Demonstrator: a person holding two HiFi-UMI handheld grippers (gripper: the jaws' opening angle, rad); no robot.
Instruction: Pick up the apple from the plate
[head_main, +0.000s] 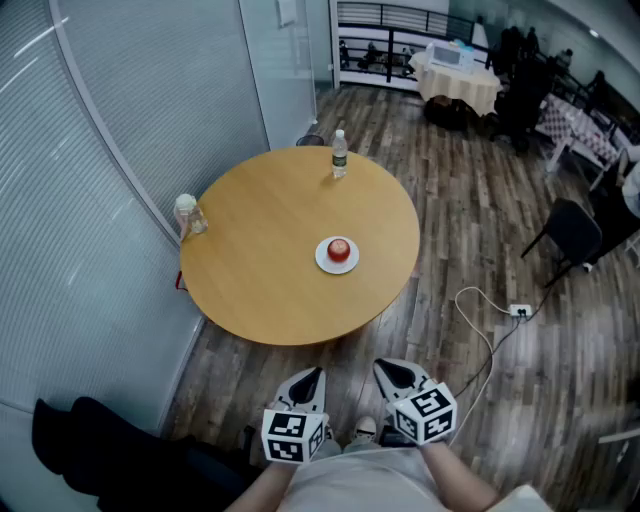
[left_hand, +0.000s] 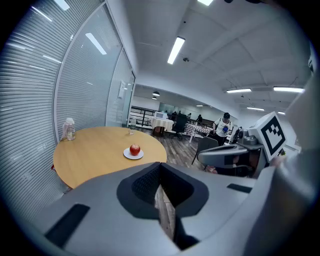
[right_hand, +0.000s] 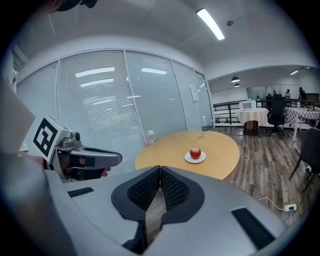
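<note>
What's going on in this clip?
A person stands a little short of a round wooden table, holding the left claw and the right claw low in front, both shut and empty. The red apple sits on its white plate on the table, untouched. A water bottle stands at the far edge. The pick has not begun.

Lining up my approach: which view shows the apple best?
The head view: the apple sits unobstructed on its plate, seen from above. Both gripper views show it smaller and side-on, far ahead.
</note>
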